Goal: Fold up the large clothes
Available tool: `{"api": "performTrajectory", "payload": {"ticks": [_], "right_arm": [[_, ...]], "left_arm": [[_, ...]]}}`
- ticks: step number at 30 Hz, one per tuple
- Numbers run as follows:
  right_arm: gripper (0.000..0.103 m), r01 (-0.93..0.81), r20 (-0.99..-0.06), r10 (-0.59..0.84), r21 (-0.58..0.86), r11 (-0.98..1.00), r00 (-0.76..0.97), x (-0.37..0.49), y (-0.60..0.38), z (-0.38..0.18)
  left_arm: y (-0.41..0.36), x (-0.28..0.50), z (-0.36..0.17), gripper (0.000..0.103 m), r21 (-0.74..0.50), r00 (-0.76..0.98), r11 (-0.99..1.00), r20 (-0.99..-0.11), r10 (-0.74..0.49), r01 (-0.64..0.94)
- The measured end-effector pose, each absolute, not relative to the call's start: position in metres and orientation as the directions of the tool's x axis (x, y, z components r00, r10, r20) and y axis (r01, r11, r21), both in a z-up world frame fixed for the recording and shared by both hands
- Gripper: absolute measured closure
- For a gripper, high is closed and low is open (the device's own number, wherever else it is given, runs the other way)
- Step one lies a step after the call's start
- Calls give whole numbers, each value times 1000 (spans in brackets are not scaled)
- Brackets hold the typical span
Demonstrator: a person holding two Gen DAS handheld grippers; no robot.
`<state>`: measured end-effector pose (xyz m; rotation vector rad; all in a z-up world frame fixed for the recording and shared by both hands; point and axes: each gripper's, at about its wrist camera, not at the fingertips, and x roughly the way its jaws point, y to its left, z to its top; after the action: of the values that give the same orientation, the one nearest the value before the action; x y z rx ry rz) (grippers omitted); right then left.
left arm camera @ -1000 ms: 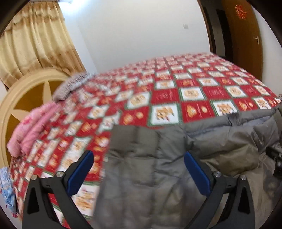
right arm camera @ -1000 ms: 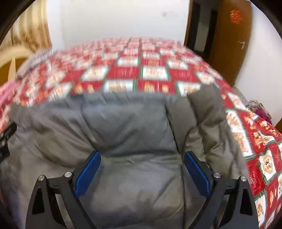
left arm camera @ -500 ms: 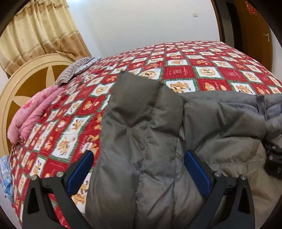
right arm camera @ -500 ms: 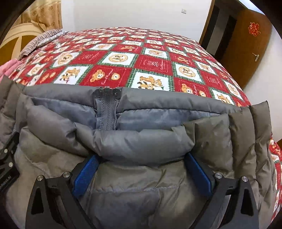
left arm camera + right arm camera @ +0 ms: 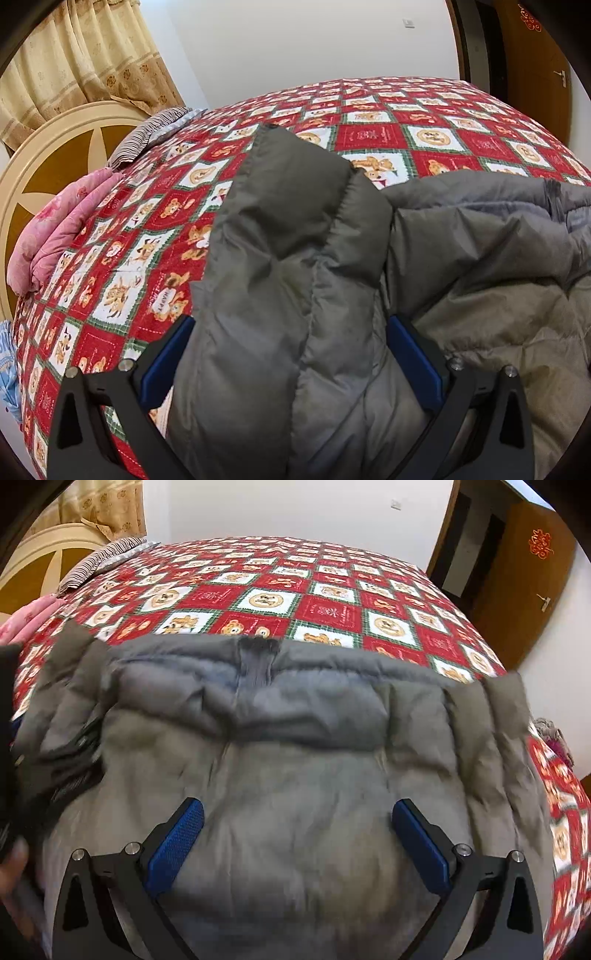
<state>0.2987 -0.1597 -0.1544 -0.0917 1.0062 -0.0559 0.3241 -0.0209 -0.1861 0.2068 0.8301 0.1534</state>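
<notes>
Your grey puffer jacket (image 5: 295, 775) lies spread on the bed's red bear-print quilt (image 5: 280, 590), sleeve (image 5: 288, 229) running forward, likely for folding inward. Your left gripper (image 5: 290, 362) straddles that plump, quilted sleeve with jaws wide; your right gripper (image 5: 295, 845) hovers wide over the slick, softly creased body

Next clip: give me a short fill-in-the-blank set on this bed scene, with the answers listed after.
1. The puffy jacket lying on the bed is ____ in colour.
2. The bedspread shows bears on red and ____ squares.
3. The right gripper has its jaws ____, above the jacket.
4. The folded quilt by the headboard is ____.

Answers: grey; white; open; pink
</notes>
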Motion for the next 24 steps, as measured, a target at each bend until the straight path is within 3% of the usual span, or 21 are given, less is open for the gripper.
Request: {"api": "performTrajectory", "payload": {"ticks": [9,19,24], "right_arm": [[2,-11,-813,-131,-166,986,567,286,-149,-187],[1,-10,-791,-120,-157,988,599,231,-144,-162],[2,-12,-748,-133,-185,983,650,186,-139,-169]], "left_arm": [[-10,309,-175,0,216,659,974,-722,210,-73],[54,189,-170,0,65,627,991,-769,123,-115],[59,172,-178,0,-14,620,985,-778,96,-171]]}}
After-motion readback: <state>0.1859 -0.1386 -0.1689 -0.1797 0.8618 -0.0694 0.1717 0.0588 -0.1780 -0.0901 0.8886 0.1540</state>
